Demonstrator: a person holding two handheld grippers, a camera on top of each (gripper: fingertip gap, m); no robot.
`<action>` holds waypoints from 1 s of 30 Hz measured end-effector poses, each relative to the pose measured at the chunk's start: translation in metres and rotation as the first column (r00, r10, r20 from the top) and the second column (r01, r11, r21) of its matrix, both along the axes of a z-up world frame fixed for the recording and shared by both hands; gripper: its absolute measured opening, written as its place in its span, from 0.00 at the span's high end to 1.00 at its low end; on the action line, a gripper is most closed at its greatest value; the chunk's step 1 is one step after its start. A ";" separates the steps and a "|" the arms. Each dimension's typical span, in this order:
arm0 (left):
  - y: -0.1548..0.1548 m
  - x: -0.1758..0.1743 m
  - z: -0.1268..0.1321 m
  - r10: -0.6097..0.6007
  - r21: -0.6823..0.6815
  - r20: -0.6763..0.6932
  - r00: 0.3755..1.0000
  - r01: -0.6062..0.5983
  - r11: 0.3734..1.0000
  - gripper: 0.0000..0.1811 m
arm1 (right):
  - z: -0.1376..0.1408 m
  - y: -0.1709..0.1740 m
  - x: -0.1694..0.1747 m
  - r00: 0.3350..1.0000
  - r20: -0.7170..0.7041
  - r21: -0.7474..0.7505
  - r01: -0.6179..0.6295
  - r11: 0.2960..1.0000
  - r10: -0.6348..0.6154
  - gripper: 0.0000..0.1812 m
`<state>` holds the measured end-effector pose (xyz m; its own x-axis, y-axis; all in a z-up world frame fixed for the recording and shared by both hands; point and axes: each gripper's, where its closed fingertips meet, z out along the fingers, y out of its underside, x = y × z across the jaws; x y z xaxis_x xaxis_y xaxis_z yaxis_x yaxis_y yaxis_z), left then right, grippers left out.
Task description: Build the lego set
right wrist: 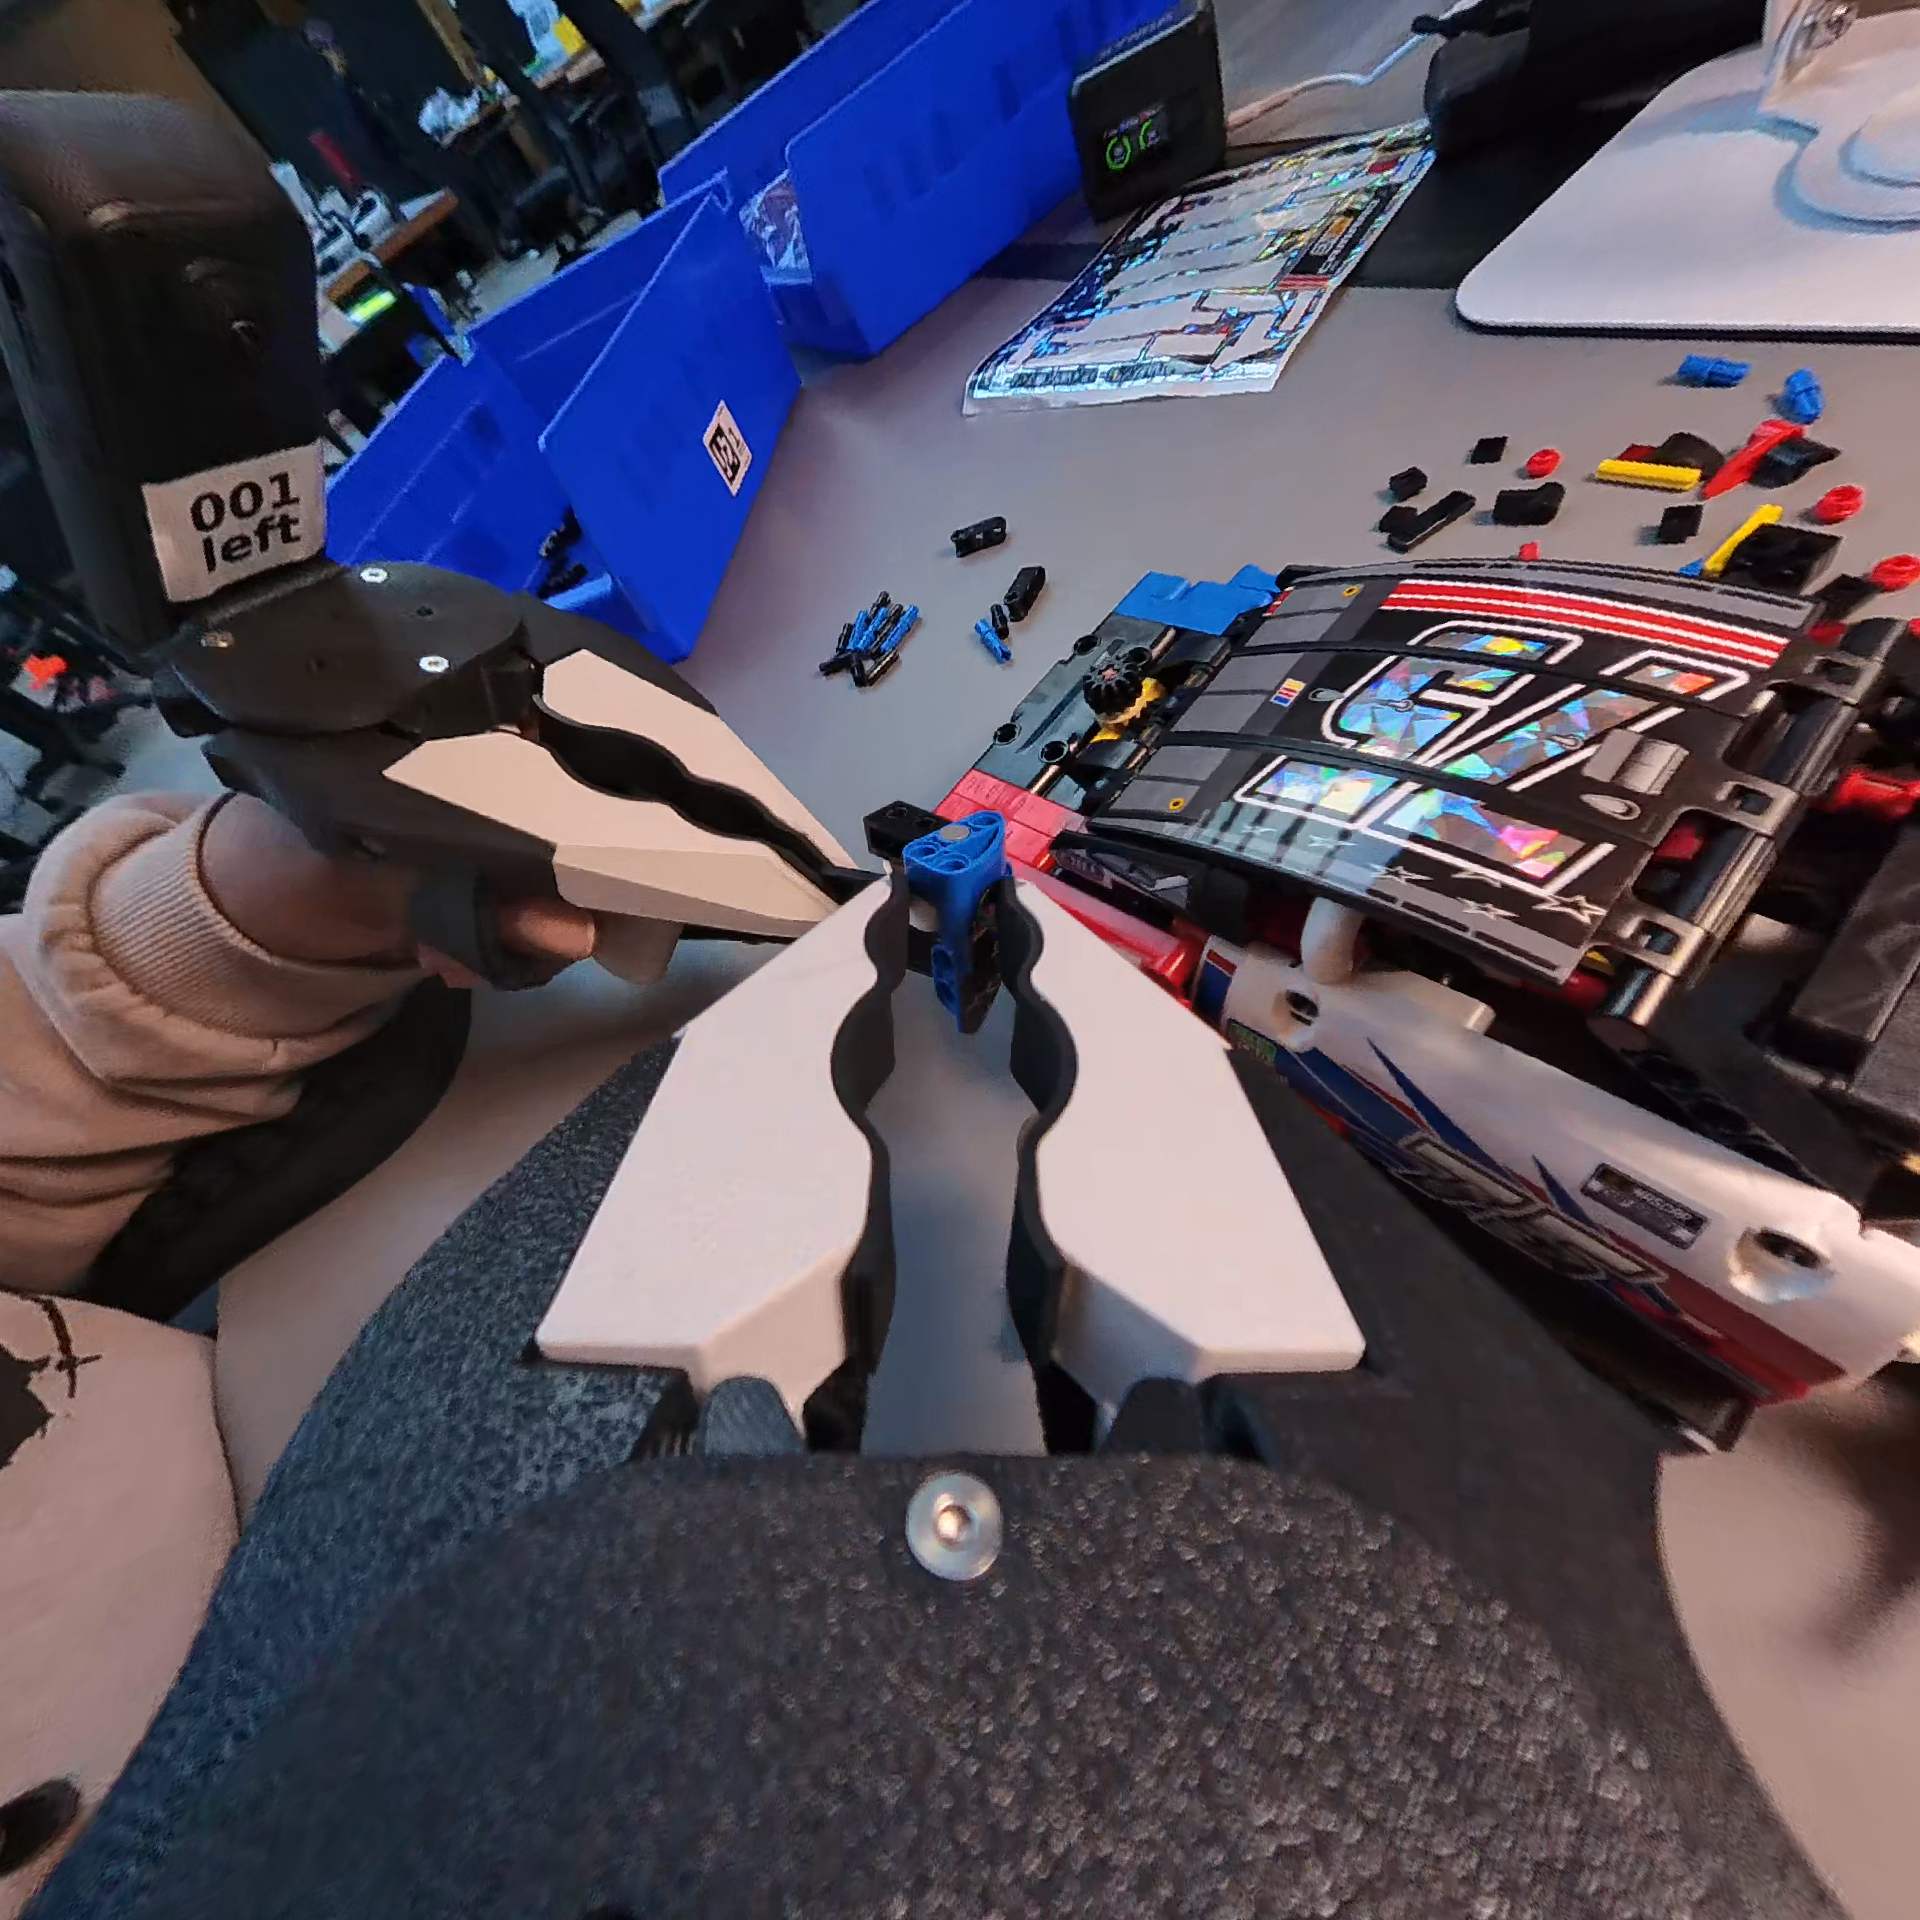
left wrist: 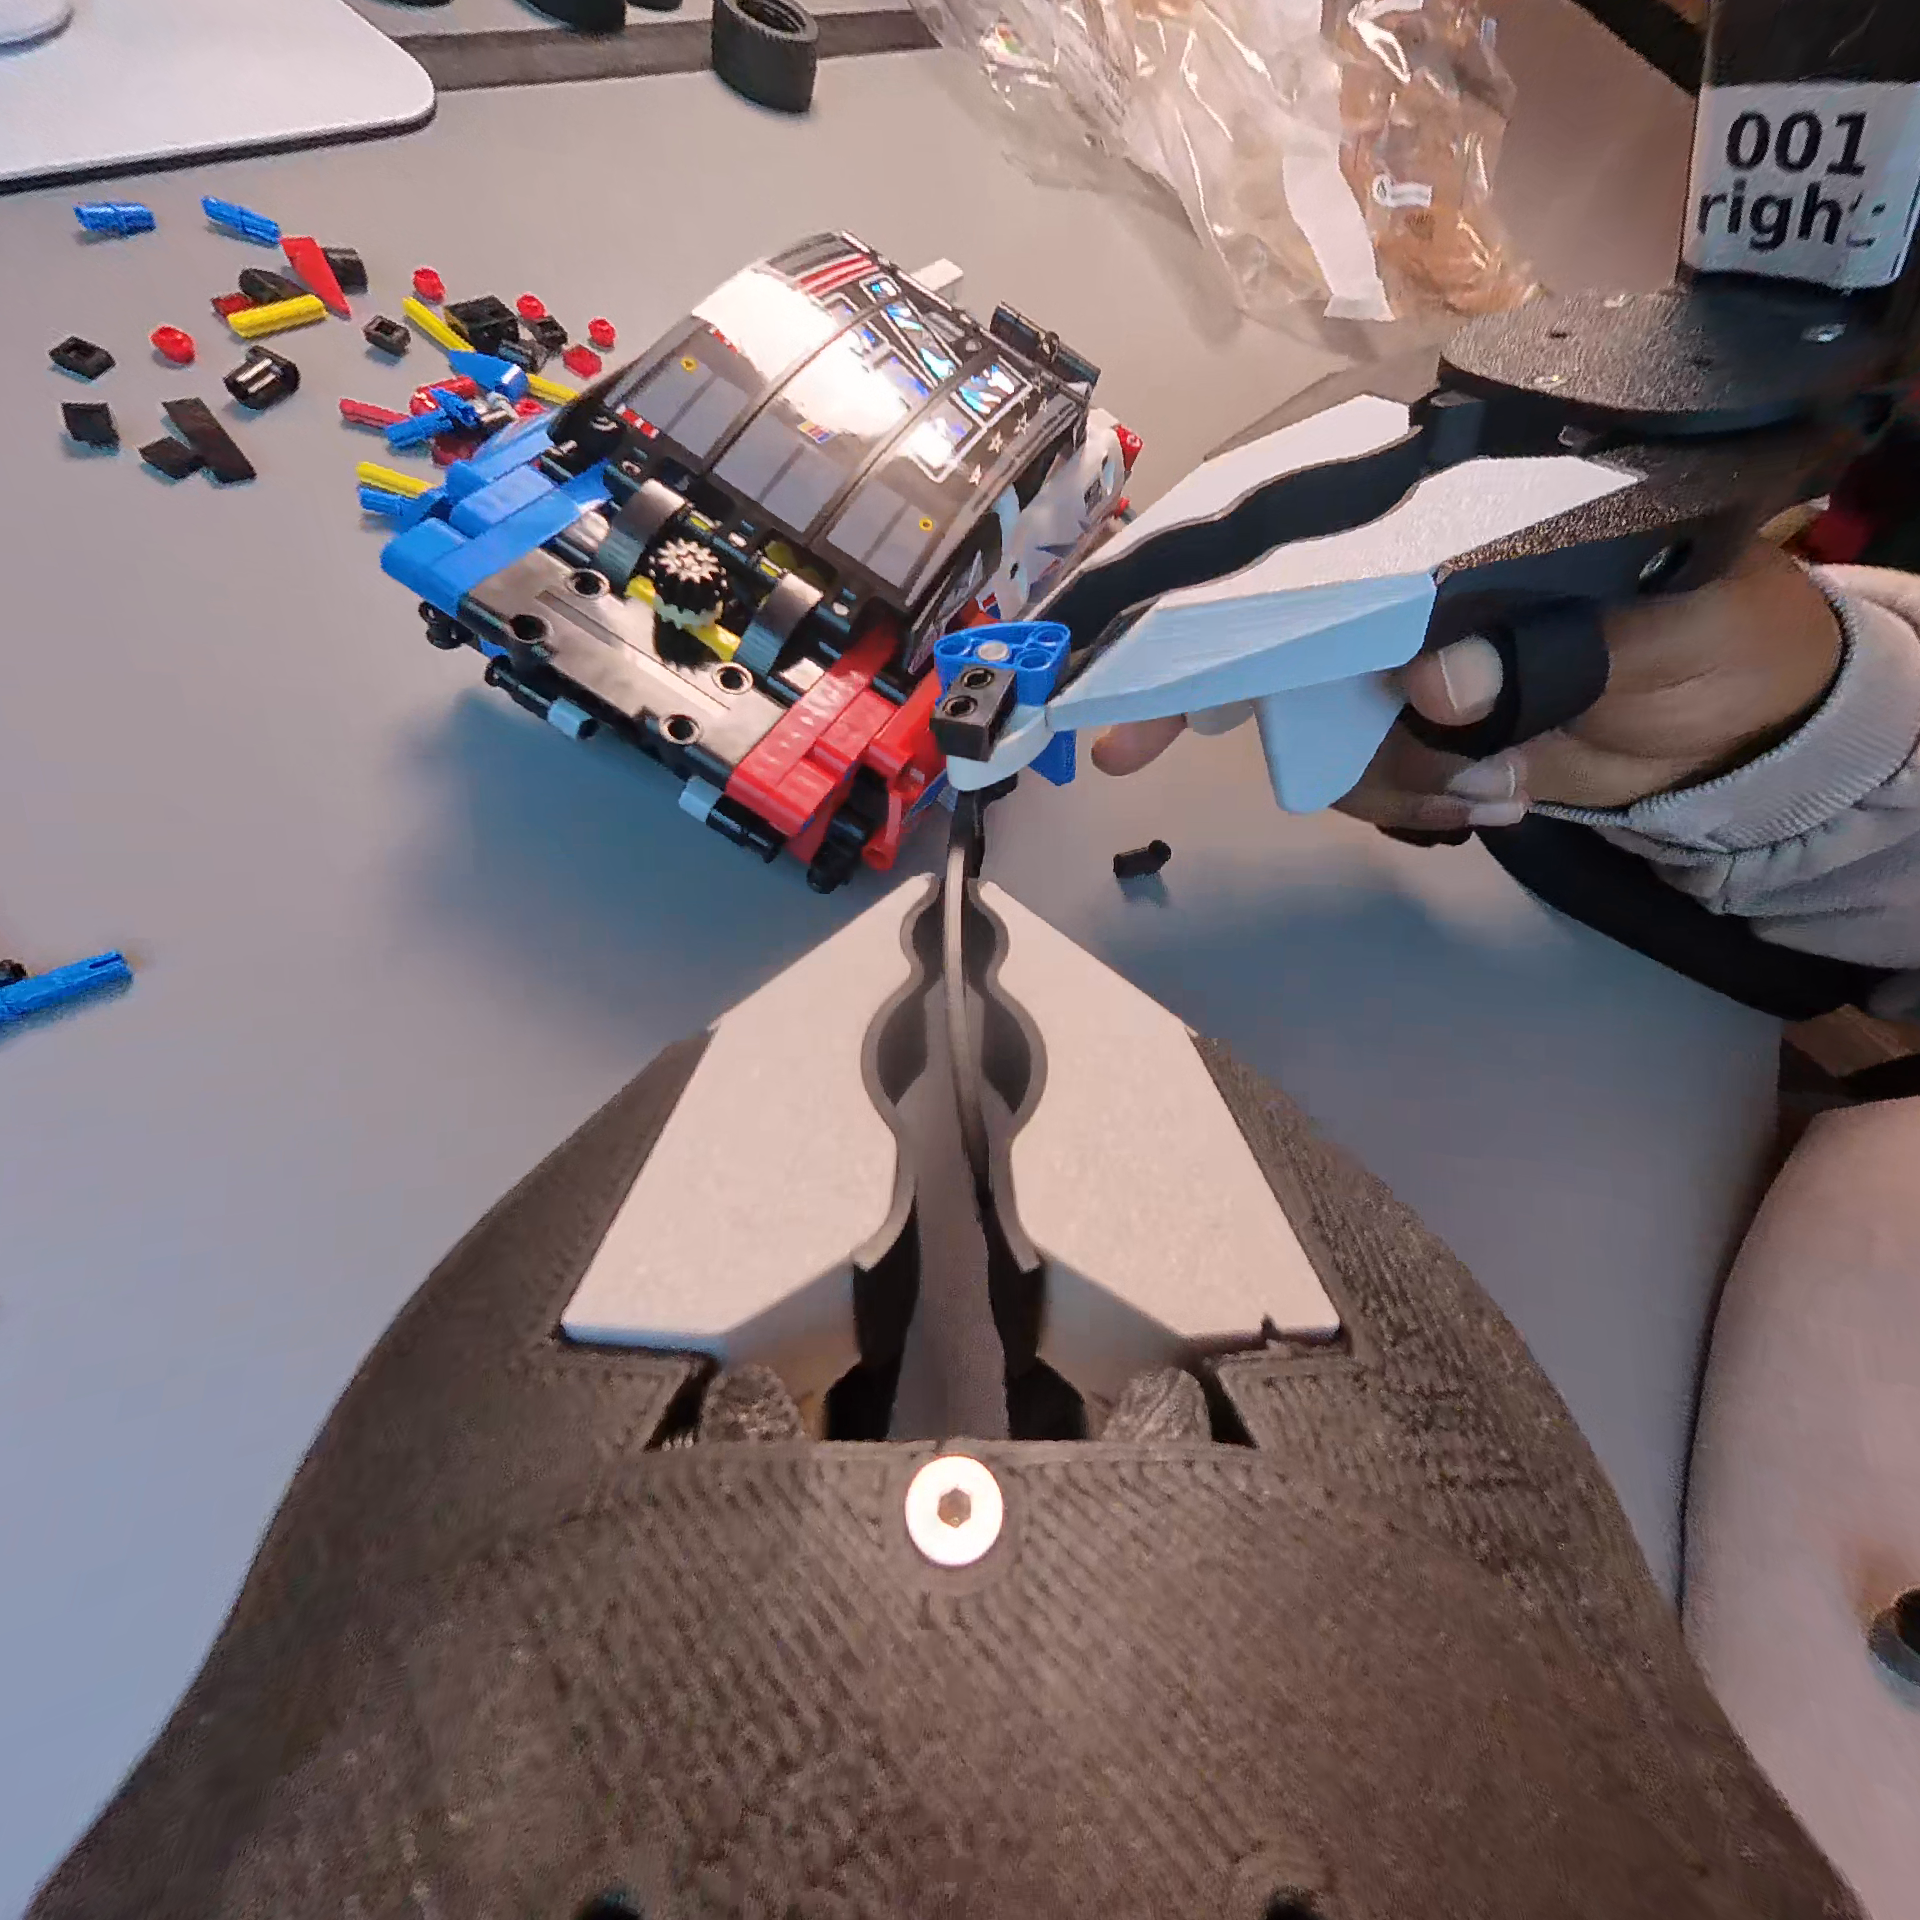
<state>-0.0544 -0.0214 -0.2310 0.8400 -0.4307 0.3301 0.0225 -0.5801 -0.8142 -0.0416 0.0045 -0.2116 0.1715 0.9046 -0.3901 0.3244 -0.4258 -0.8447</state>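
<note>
Car body (left wrist: 831, 499) largely assembled: roof panels, stickers and side panel fitted; it rests on the grey table (left wrist: 260, 1039). Right gripper (right wrist: 951, 914) is clamped on a small blue-and-black sub-assembly (right wrist: 961, 904), just beside the car's near red corner. Left gripper (left wrist: 961, 883) is closed on a thin black part (left wrist: 961, 997) touching that sub-assembly. Many loose pieces (left wrist: 312, 343) remain at far left, unfitted
</note>
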 end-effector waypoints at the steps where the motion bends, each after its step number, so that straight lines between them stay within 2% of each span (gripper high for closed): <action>1: 0.001 0.000 0.002 0.009 0.006 0.014 1.000 -0.009 1.000 1.00 | 0.001 0.001 0.000 1.000 -0.015 -0.019 0.015 1.000 -0.016 0.92; 6: 0.006 -0.003 0.014 0.059 0.032 0.106 0.993 -0.062 0.998 1.00 | 0.006 0.005 -0.002 0.995 -0.067 -0.123 0.063 0.990 -0.072 0.92; 10: 0.008 -0.004 0.020 0.081 0.048 0.159 0.984 -0.089 0.995 1.00 | 0.012 0.007 -0.002 0.988 -0.110 -0.138 0.089 0.986 -0.104 0.93; 13: 0.009 -0.004 0.025 0.079 0.086 0.148 0.986 -0.092 0.992 1.00 | 0.017 0.008 -0.002 0.984 -0.136 -0.130 0.097 0.987 -0.115 0.93; 24: 0.007 0.001 0.055 0.108 0.279 0.098 0.989 -0.132 0.951 0.98 | 0.050 0.005 0.002 0.961 -0.241 0.053 0.153 0.987 -0.136 0.93; 30: 0.008 0.000 0.064 0.151 0.338 0.086 0.985 -0.171 0.925 1.00 | 0.057 0.003 0.003 0.955 -0.260 0.137 0.183 0.973 -0.143 0.93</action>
